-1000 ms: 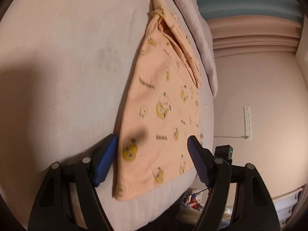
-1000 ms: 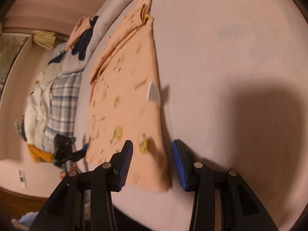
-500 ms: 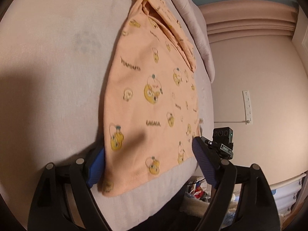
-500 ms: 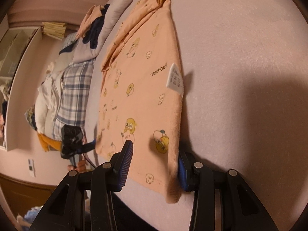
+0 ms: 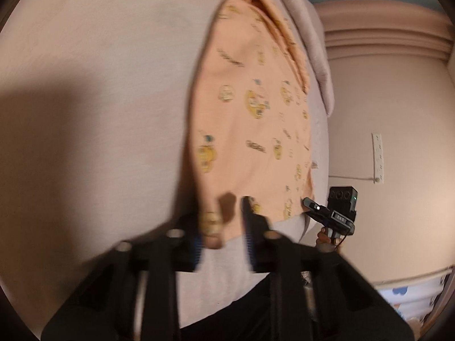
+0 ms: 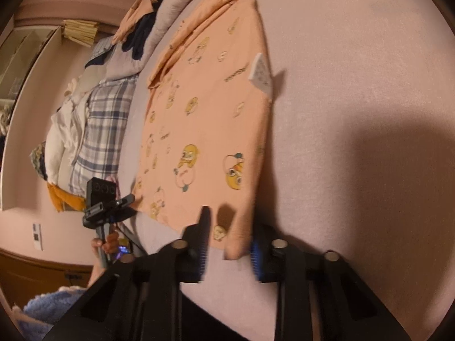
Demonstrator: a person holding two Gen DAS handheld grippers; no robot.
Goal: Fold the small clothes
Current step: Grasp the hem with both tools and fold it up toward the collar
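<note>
A small peach garment (image 5: 250, 119) printed with yellow cartoon figures lies flat on the pale bed sheet (image 5: 99, 99). It also shows in the right wrist view (image 6: 204, 119), with a white care tag (image 6: 260, 72) at its side edge. My left gripper (image 5: 221, 227) has narrowed its jaws around the garment's near hem corner, with cloth between the blue pads. My right gripper (image 6: 229, 227) has narrowed its jaws around the opposite hem corner, which is lifted off the sheet between the pads. Each gripper appears in the other's view, at the hem's far end.
A pile of clothes, including a plaid shirt (image 6: 102, 130) and dark and orange items, lies beside the bed. A grey pillow (image 5: 310, 37) lies along the garment's far side. The bed edge runs just under both grippers. A wall socket (image 5: 377, 156) is on the wall.
Both grippers have moved forward onto the hem corners and their jaws have closed in from wide open. The garment's near edge has bunched and lifted slightly.
</note>
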